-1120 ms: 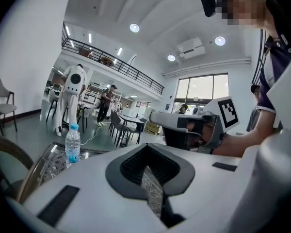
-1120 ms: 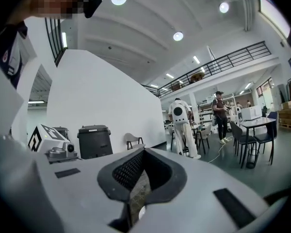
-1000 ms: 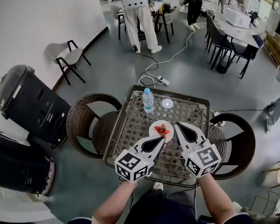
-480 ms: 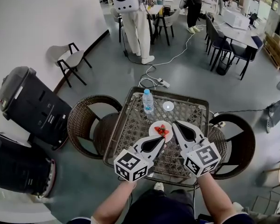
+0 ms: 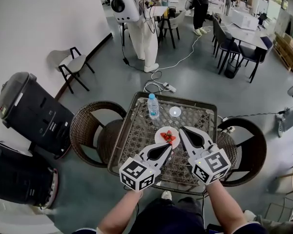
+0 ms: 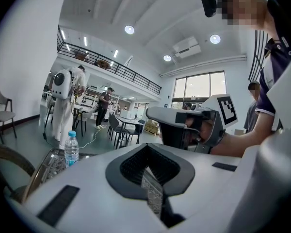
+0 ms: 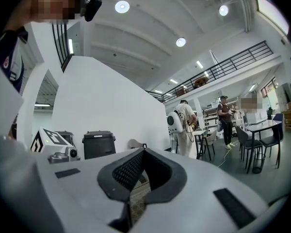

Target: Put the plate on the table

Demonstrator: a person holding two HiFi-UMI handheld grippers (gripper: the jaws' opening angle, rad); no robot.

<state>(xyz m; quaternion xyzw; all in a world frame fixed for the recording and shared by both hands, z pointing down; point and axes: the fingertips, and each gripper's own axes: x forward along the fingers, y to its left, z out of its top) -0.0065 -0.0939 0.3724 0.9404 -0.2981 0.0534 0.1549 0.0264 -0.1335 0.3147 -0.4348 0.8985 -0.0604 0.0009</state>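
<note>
White left gripper (image 5: 170, 148): low in front of the person, fingers clenched tip to tip with nothing between them. Only woven mesh shows through the slit behind the pads. Its tip lies at the plate's near rim; whether it touches I cannot tell.
Right gripper (image 5: 182, 130): alongside the left one, fingers likewise clenched and empty, tip just beside the plate's right edge.
Left forearm (image 5: 119, 218) and right forearm (image 5: 228, 211): bare, coming in from the bottom edge, one behind each marker cube.
Plate (image 5: 159, 135): white and round, lying flat near the middle of the bench, between the two gripper tips and held by neither.
Red fruit (image 5: 169, 136): a small heap on the plate.
Bench (image 5: 136, 135): square, wicker weave under a clear top, dark rim.
Bottle (image 5: 153, 106): clear with a blue cap, upright on the far part of the bench, well apart from the plate.
Small round dish (image 5: 175, 111): clear, near the bottle on its right, not touching it.
Left wicker chair (image 5: 90, 126) and right wicker chair (image 5: 251, 152): one drawn up at each side of the bench.
Black bins (image 5: 34, 113): against the white wall at the left.
Cable (image 5: 158, 74): pale, looping over the grey floor beyond the bench.
Person in white (image 5: 146, 28): standing farther off, a white round-fronted pack on the back.
</note>
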